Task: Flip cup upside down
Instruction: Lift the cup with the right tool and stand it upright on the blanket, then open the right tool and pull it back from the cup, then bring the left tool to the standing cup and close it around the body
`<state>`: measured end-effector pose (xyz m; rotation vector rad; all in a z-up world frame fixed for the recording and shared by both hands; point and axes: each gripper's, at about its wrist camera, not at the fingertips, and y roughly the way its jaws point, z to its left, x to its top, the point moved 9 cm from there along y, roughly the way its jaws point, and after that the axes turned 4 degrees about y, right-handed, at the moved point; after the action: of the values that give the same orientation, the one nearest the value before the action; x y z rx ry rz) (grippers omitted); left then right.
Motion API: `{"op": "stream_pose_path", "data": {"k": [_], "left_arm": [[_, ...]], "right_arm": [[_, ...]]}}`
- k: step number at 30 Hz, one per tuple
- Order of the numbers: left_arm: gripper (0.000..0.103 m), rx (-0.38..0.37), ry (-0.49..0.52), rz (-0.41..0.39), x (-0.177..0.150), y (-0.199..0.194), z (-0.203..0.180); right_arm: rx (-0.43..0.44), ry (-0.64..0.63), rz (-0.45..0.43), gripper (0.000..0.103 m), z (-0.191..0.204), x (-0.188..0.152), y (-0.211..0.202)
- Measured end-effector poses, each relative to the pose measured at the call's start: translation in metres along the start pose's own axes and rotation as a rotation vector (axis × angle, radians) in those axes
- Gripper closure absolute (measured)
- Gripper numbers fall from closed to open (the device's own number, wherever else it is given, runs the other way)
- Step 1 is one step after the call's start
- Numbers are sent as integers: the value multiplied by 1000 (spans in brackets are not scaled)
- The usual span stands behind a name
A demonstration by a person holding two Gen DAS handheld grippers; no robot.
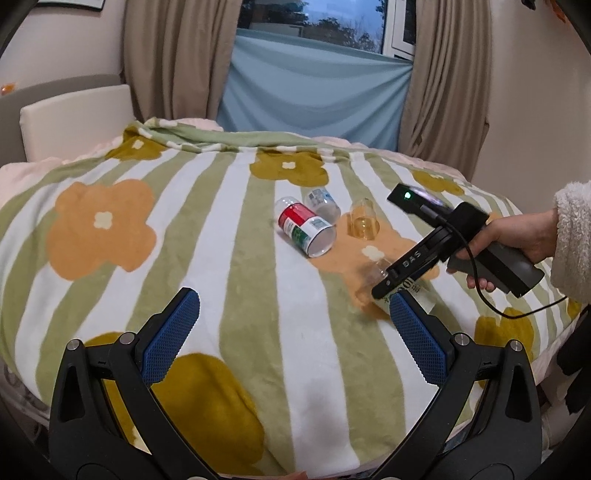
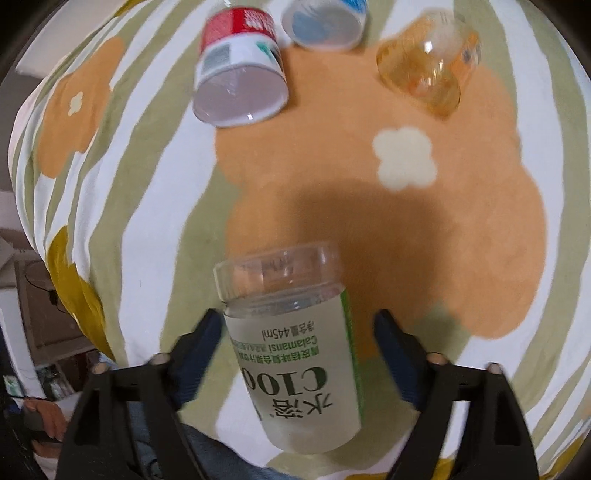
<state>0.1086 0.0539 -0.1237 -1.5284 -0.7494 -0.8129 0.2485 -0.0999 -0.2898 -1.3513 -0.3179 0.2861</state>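
Observation:
A clear cup with a white and green C100 label (image 2: pixel 291 347) stands upside down on the flowered blanket, between the open jaws of my right gripper (image 2: pixel 297 332); the fingers stand apart from its sides. In the left wrist view the cup (image 1: pixel 380 277) is mostly hidden behind the right gripper (image 1: pixel 402 273). My left gripper (image 1: pixel 291 314) is open and empty, low over the near part of the blanket.
A red and white cup (image 1: pixel 306 229) (image 2: pixel 240 81), a blue-labelled clear cup (image 1: pixel 323 203) (image 2: pixel 325 26) and an amber cup (image 1: pixel 364 221) (image 2: pixel 428 66) lie on the blanket (image 1: pixel 240 295) farther back. Curtains and a window stand behind.

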Motion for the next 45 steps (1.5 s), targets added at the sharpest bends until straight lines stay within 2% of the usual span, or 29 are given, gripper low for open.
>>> {"op": "stream_pose_path", "data": {"k": [2, 5, 8, 14, 19, 21, 23, 26, 30, 33, 36, 40, 44, 45], "left_arm": [[0, 5, 2, 9, 1, 1, -2], [0, 10, 7, 18, 6, 2, -6], [0, 16, 13, 26, 12, 5, -15], [0, -20, -13, 74, 29, 28, -45], [0, -120, -85, 212, 35, 71, -89], [1, -157, -119, 276, 35, 90, -106], [1, -152, -135, 337, 33, 109, -119], [1, -132, -194, 435, 27, 142, -133], [1, -109, -307, 579, 0, 179, -139], [4, -78, -387, 664, -24, 202, -137], [6, -27, -415, 694, -36, 218, -133], [9, -7, -430, 717, -42, 233, -131], [9, 5, -426, 734, -44, 239, -129], [15, 1, -433, 739, -45, 240, -129]], "right_arm": [[-13, -31, -39, 14, 0, 1, -9], [41, -32, -71, 8, 0, -5, -21], [90, -51, -155, 7, 0, -15, -42], [153, -138, -463, 7, -3, -47, -102], [184, -158, -793, 7, -10, -83, -154], [152, -187, -857, 7, -14, -98, -171], [123, -165, -897, 7, -20, -117, -176], [130, -140, -1023, 7, -29, -147, -185], [74, -94, -1102, 7, -43, -175, -181], [148, -110, -1150, 7, -40, -195, -175], [180, -134, -1159, 7, -37, -208, -164], [164, -182, -1146, 7, -30, -216, -149], [174, -164, -1127, 7, -37, -218, -141], [184, -154, -1125, 7, -41, -218, -139]]}}
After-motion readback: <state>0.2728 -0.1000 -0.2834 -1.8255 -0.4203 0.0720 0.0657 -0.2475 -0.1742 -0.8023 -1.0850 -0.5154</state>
